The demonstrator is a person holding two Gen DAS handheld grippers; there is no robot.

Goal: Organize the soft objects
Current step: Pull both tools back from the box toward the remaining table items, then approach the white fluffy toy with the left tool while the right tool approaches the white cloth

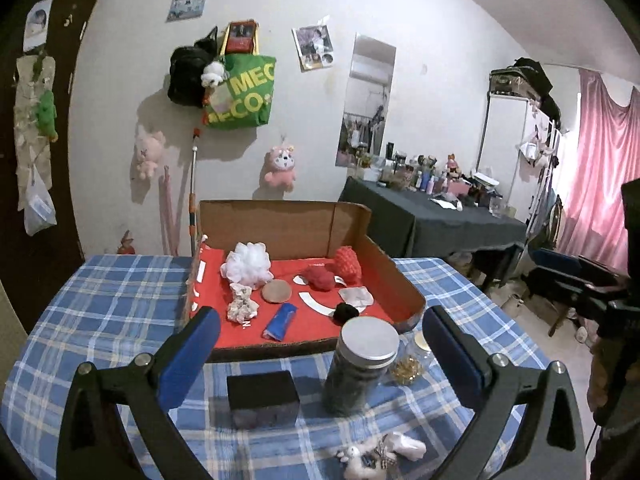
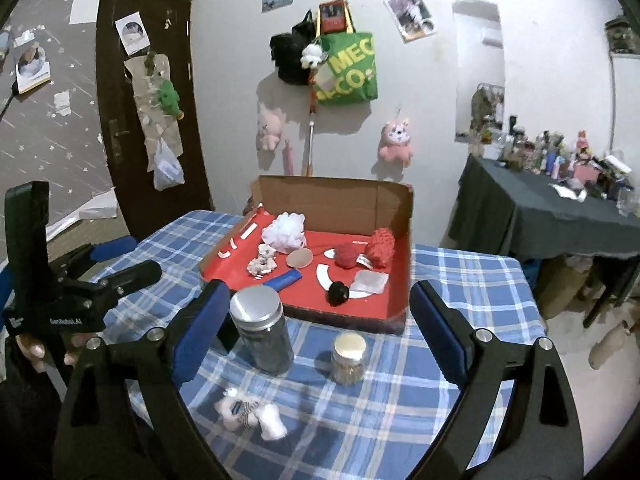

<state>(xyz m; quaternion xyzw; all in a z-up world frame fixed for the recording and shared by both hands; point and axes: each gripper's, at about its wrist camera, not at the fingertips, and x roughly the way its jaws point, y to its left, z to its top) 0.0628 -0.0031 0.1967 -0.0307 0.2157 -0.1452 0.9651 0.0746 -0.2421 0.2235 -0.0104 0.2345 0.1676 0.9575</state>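
A cardboard box with a red floor (image 1: 404, 280) (image 2: 402, 240) stands on the checked table. In it lie a white mesh puff (image 1: 247, 262) (image 2: 285, 230), a crumpled pale cloth (image 1: 241, 304) (image 2: 262, 263), two red knitted pieces (image 1: 347, 263) (image 2: 380, 247), a black scrunchie (image 1: 345, 313) (image 2: 338, 293) and a blue tube (image 1: 280, 321) (image 2: 285, 280). A small white plush toy (image 1: 380, 454) (image 2: 250, 410) lies on the table near me. My left gripper (image 1: 320, 356) is open and empty above the table front. My right gripper (image 2: 320, 328) is open and empty too.
A tall dark jar with a metal lid (image 1: 360, 368) (image 2: 262, 328), a small glass jar (image 2: 349, 356) (image 1: 412, 360) and a black block (image 1: 262, 398) stand on the table before the box. A dark-clothed side table (image 2: 560, 216) stands at right.
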